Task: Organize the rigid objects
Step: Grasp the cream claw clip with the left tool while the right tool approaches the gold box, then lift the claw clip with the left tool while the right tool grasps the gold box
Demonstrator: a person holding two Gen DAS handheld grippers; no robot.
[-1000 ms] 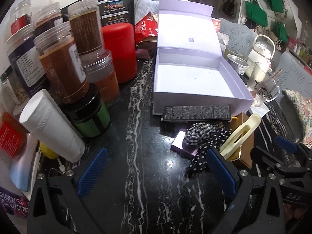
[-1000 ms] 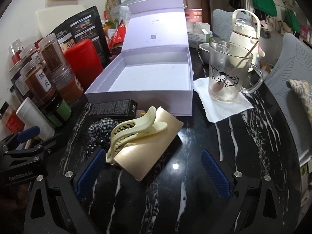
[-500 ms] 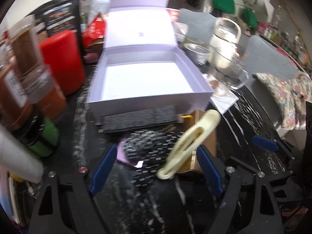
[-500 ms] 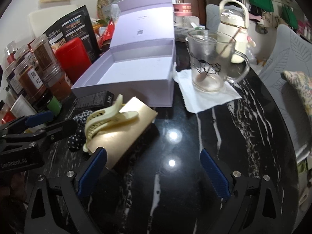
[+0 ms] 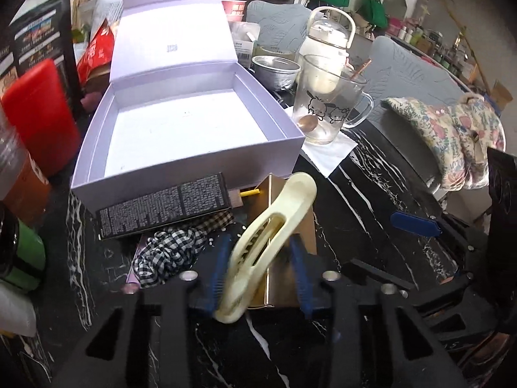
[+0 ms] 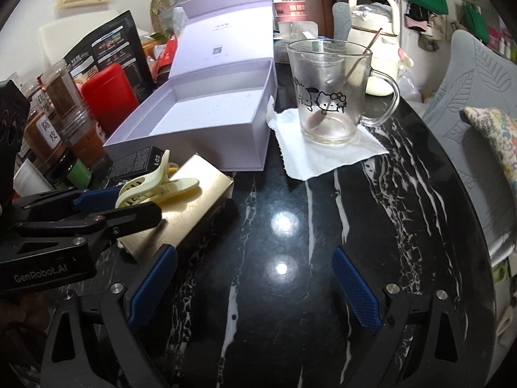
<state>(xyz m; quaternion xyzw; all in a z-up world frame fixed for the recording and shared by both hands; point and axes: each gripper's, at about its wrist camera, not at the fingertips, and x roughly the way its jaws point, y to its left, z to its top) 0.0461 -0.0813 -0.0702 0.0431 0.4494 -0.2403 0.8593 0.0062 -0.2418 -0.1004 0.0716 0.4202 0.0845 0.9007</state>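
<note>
A pale yellow hair claw clip [image 5: 265,242] lies on a gold box [image 5: 287,226] in front of an open lilac gift box [image 5: 181,148]. My left gripper [image 5: 260,274] has its blue pads on both sides of the clip, closing on it; it also shows in the right wrist view [image 6: 106,203] beside the clip [image 6: 155,184]. A black printed carton [image 5: 164,207] and a checked scrunchie [image 5: 171,252] lie to the left. My right gripper [image 6: 255,287] is open and empty above the black marble table [image 6: 323,226].
A glass mug [image 6: 332,93] with a spoon stands on a white napkin [image 6: 323,148] right of the lilac box. A red canister [image 6: 110,90] and several spice jars [image 6: 55,113] crowd the left. A cream kettle [image 6: 374,42] stands behind the mug.
My left gripper has swung right from the jars, moved onto the yellow clip and narrowed its jaws around it. My right gripper has shifted slightly and stayed open.
</note>
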